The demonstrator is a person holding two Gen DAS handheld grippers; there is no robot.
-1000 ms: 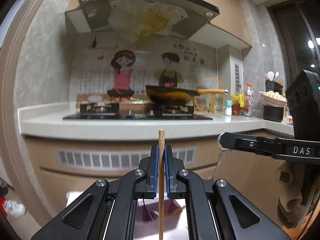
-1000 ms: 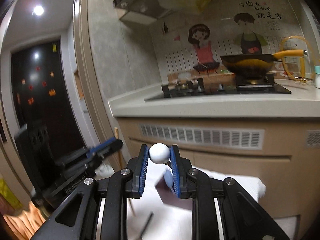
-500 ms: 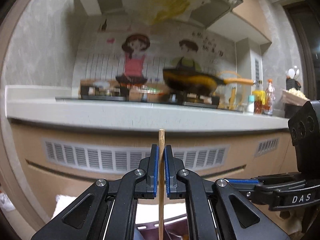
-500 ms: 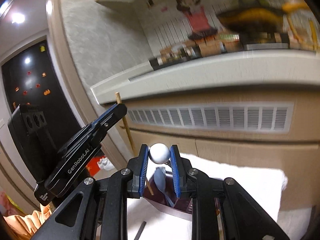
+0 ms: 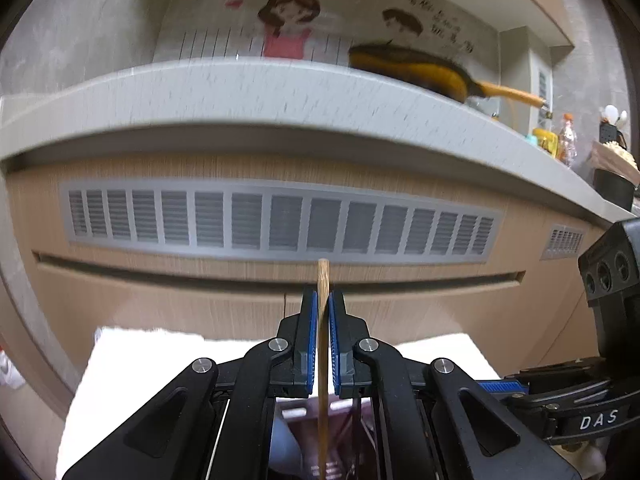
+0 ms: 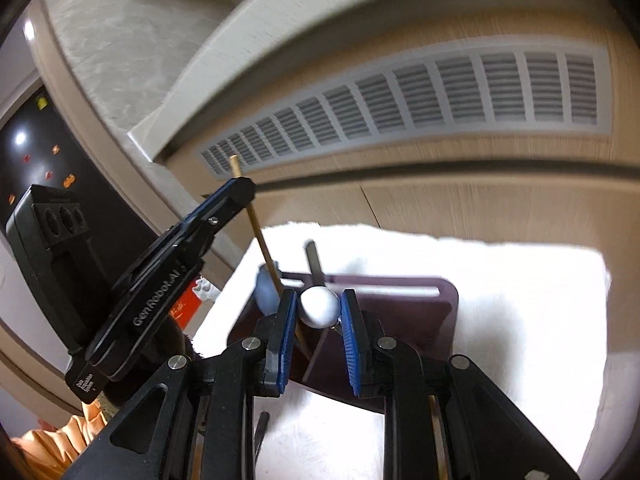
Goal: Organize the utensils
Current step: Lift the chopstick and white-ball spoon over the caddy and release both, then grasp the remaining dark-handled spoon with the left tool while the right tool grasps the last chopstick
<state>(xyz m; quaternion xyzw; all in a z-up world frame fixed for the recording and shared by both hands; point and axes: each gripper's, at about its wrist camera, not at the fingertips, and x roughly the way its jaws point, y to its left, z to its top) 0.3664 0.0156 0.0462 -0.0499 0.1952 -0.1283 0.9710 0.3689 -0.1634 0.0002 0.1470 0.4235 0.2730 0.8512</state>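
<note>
The left claw (image 5: 323, 340) is clamped on a thin, light wooden chopstick (image 5: 322, 356). The chopstick stands near upright between the blue pads, its top end projecting just above the claw tips and its lower length running down toward a dark maroon rectangular utensil tray (image 6: 408, 312). In the right wrist view the same chopstick (image 6: 256, 224) is tilted, top end leaning away from the tray, lower end reaching down at the tray's left edge, beside a pale blue rounded utensil end (image 6: 266, 292).

The right claw (image 6: 319, 322) is clamped on a utensil with a round, white ball-shaped end (image 6: 319, 306); the rest of this utensil is hidden below the claw. The ball end hangs directly over the tray.

The tray lies on a white cloth-covered table (image 6: 520, 320), in front of a beige cabinet front with a grey vent grille (image 6: 420, 92). A dark flat utensil handle (image 6: 314, 260) projects from the tray's far side.

Governing relation: the tray lies below and slightly ahead of both claws. The chopstick's long axis is close to vertical, whereas the tray's compartments probably run horizontally. Judgement: the chopstick must be tipped toward level before release, or it may fall outside the tray. Neither claw is clearly nearer to the tray.
</note>
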